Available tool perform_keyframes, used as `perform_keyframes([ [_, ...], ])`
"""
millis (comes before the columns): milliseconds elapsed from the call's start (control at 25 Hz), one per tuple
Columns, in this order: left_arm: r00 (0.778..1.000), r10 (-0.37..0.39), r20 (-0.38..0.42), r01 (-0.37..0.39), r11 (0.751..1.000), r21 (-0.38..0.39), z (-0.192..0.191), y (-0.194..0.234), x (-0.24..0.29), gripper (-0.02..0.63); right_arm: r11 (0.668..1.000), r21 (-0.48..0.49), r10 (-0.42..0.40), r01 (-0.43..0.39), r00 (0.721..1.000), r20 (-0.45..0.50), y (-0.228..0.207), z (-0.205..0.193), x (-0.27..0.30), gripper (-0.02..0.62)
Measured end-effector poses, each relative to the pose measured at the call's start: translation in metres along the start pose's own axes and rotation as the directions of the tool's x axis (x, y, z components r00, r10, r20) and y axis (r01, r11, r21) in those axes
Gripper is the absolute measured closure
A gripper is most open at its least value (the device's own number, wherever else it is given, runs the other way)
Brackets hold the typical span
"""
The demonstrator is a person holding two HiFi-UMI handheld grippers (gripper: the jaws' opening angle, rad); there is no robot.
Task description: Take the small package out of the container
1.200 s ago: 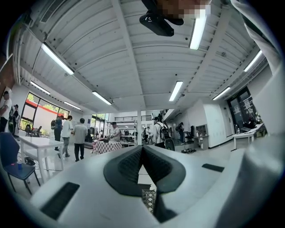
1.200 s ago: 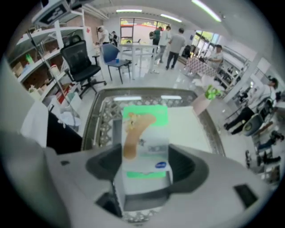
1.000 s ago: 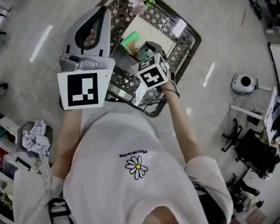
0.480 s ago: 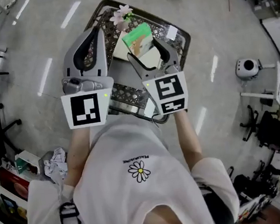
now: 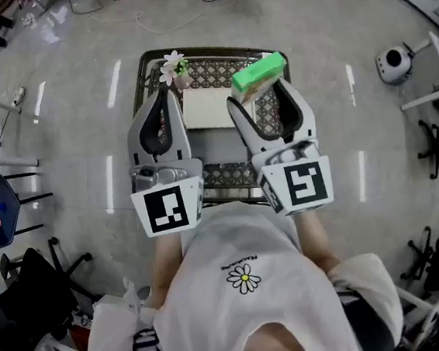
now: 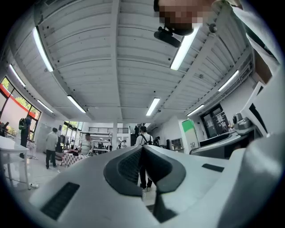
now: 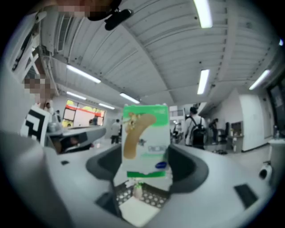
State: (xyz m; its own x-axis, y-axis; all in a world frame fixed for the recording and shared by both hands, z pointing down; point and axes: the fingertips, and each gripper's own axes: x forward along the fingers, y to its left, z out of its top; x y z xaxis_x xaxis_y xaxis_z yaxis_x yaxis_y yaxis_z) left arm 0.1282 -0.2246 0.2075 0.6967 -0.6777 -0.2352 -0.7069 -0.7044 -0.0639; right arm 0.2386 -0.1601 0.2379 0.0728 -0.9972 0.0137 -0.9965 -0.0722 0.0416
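My right gripper is shut on the small green-and-white package and holds it up above the dark wire basket on the floor. In the right gripper view the package stands upright between the jaws of the right gripper, with the basket far below. My left gripper hovers beside it over the basket's left half, shut with nothing in it. In the left gripper view the left gripper points level into the hall.
A flat white box and a small pale flower lie in the basket. A round white device stands on the floor at the right. Chairs and clutter fill the lower left. People stand far off.
The right gripper, down in the basket a second ago, has come up with the green package. Both grippers now point level, side by side over the basket.
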Motion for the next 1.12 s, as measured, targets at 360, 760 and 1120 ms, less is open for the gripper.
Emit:
perform_keyframes([
  [360,0.996,-0.086,0.029,0.086,0.996,-0.013,0.012,-0.027,0.008,0.583,0.969,0.082,-0.242,0.235,0.965,0.100,-0.037,0.013,-0.038,0.275],
  [760,0.991,-0.125,0.049,0.125,0.992,-0.012,0.017,-0.046,0.013,0.583,0.955,0.078,-0.293,0.286,0.952,0.092,-0.052,0.009,-0.052,0.275],
  [1120,0.990,-0.131,0.057,0.132,0.991,-0.017,0.019,-0.042,0.013,0.583,0.951,0.079,-0.305,0.298,0.947,0.099,-0.050,0.013,-0.053,0.275],
])
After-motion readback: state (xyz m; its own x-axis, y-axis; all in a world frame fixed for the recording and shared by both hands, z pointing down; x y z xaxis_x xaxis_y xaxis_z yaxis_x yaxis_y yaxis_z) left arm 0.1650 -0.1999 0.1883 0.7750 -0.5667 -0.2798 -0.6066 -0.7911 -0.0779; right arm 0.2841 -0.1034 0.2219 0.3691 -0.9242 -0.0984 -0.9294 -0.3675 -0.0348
